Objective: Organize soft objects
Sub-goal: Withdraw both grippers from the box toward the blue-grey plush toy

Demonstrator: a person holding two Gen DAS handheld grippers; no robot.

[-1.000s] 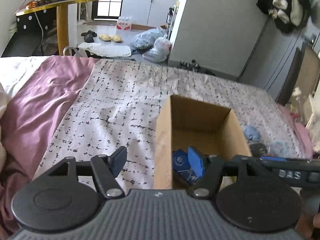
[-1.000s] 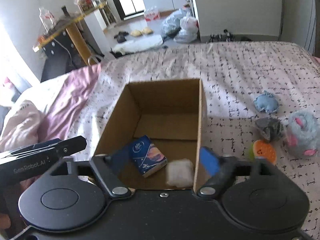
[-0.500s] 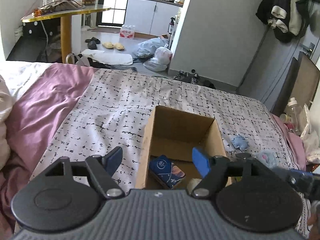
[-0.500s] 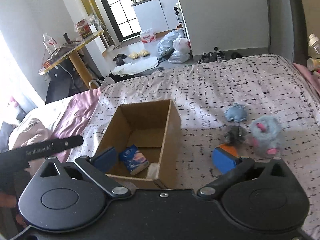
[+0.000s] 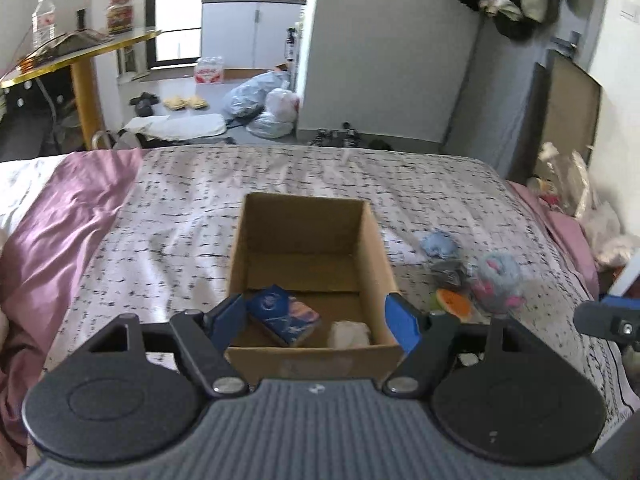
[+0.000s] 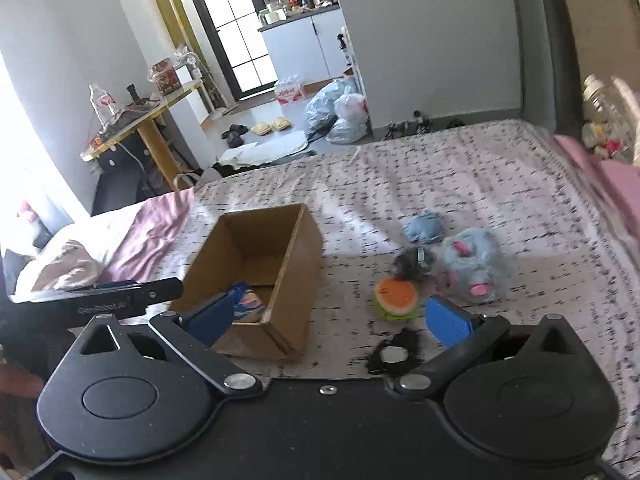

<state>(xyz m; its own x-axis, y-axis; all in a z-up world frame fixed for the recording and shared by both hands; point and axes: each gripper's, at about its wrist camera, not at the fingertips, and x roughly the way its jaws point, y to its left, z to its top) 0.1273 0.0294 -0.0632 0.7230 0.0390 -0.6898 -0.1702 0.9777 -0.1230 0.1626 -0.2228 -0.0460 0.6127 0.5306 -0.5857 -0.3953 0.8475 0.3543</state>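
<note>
Cardboard box (image 5: pixel 304 264) between left gripper (image 5: pixel 316 316) fingers, tissue pack inside. Both grippers spread, empty. Right gripper (image 6: pixel 340 316) between picks — burger toy (image 6: pixel 396 298) just ahead of fingers; next, close on it.

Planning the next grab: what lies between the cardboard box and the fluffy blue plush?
In the right wrist view, the burger toy and a dark grey toy.

Left black plastic two-finger gripper (image 5: pixel 314 318): blue pads, silver pivot screws, ribbed grey body; right black gripper (image 6: pixel 328 318) alike, smooth-bodied.
</note>
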